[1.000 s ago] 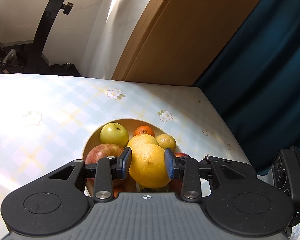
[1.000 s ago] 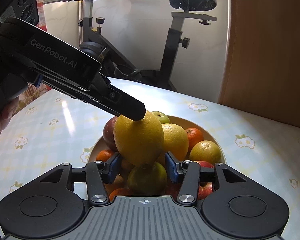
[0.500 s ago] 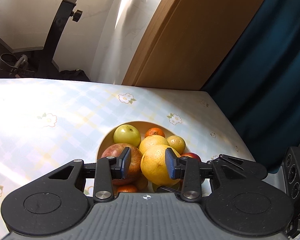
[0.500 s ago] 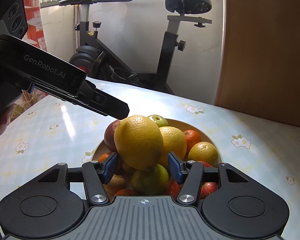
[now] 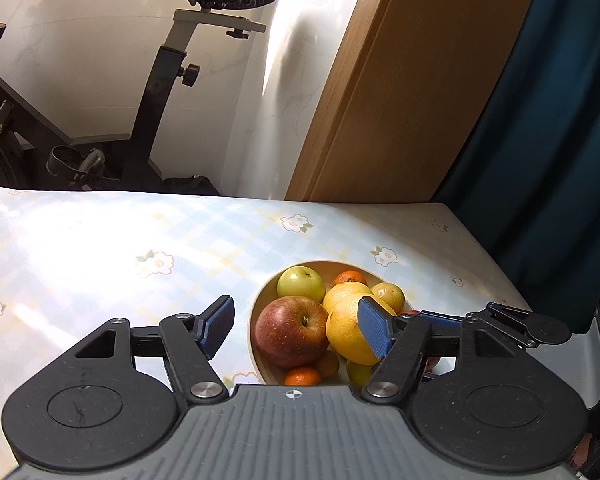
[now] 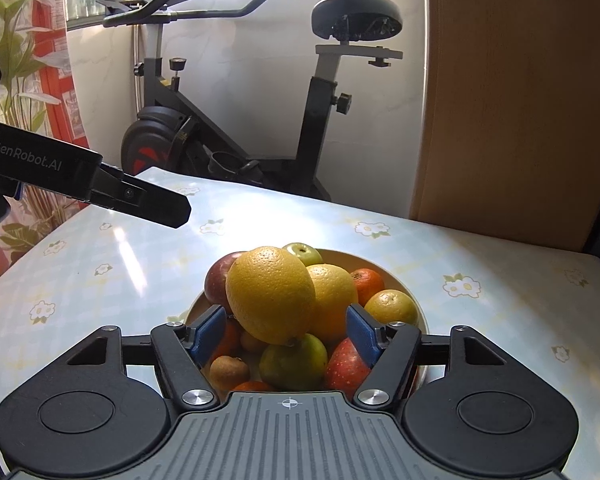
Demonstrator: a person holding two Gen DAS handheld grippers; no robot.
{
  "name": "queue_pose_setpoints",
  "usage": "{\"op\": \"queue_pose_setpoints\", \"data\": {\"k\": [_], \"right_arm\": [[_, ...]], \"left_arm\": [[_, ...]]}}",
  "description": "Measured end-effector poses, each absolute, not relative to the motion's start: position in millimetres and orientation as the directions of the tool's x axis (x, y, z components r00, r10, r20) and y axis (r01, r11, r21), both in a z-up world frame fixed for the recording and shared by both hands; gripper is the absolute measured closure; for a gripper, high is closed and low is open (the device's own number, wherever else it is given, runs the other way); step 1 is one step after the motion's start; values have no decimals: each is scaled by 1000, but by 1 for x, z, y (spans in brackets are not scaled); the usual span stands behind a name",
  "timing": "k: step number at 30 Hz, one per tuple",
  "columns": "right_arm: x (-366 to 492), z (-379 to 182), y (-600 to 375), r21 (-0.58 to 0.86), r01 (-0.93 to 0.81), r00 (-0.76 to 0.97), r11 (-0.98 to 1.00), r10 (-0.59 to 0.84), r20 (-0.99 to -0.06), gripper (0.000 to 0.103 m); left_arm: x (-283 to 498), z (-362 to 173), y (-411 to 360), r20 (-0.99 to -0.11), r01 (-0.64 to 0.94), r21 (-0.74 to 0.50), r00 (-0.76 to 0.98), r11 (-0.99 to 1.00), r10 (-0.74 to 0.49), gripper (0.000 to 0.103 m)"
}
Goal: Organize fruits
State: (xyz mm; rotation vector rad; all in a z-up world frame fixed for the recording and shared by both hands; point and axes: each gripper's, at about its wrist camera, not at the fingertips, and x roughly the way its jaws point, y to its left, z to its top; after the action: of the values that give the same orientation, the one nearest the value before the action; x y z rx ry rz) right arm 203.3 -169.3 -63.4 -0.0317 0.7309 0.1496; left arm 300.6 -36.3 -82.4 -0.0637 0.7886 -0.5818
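A cream bowl (image 6: 396, 280) on the flowered table holds several fruits. A large yellow orange (image 6: 270, 294) rests on top of the pile, over a green fruit (image 6: 294, 362) and beside a red apple (image 6: 218, 276). My right gripper (image 6: 286, 334) is low at the bowl's near side. Its jaws are opening, with the orange in the gap and neither pad pressing on it. My left gripper (image 6: 172, 210) hangs off to the left above the table. In its own view the left gripper (image 5: 296, 330) has its jaws opening too. They frame the red apple (image 5: 292, 330) and the orange (image 5: 346, 332) from above without touching them.
An exercise bike (image 6: 236, 136) stands behind the table's far edge, and a wooden panel (image 6: 512, 100) lies to the right. A dark curtain (image 5: 540, 120) hangs past the table's right edge. Bare tablecloth (image 5: 100, 252) lies left of the bowl.
The left gripper let go of the large orange, opened wide and drew back up and to the left. The orange now lies on the pile. The right jaws widened around it.
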Motion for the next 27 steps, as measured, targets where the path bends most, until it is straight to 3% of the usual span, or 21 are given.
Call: {"op": "queue_pose_setpoints", "data": {"k": [3, 5, 10, 27], "right_arm": [[197, -56, -172, 27, -122, 748, 992, 110, -654, 32], [193, -51, -174, 32, -106, 758, 994, 102, -644, 22], [177, -31, -182, 43, -57, 793, 997, 71, -605, 0], [108, 35, -170, 78, -13, 862, 997, 51, -505, 0]], "left_arm": [[291, -74, -33, -643, 457, -222, 596, 861, -482, 18], [284, -69, -29, -630, 456, -208, 614, 865, -475, 10], [263, -57, -19, -605, 438, -165, 662, 884, -441, 7], [170, -7, 3, -509, 270, -7, 828, 963, -236, 6]]}}
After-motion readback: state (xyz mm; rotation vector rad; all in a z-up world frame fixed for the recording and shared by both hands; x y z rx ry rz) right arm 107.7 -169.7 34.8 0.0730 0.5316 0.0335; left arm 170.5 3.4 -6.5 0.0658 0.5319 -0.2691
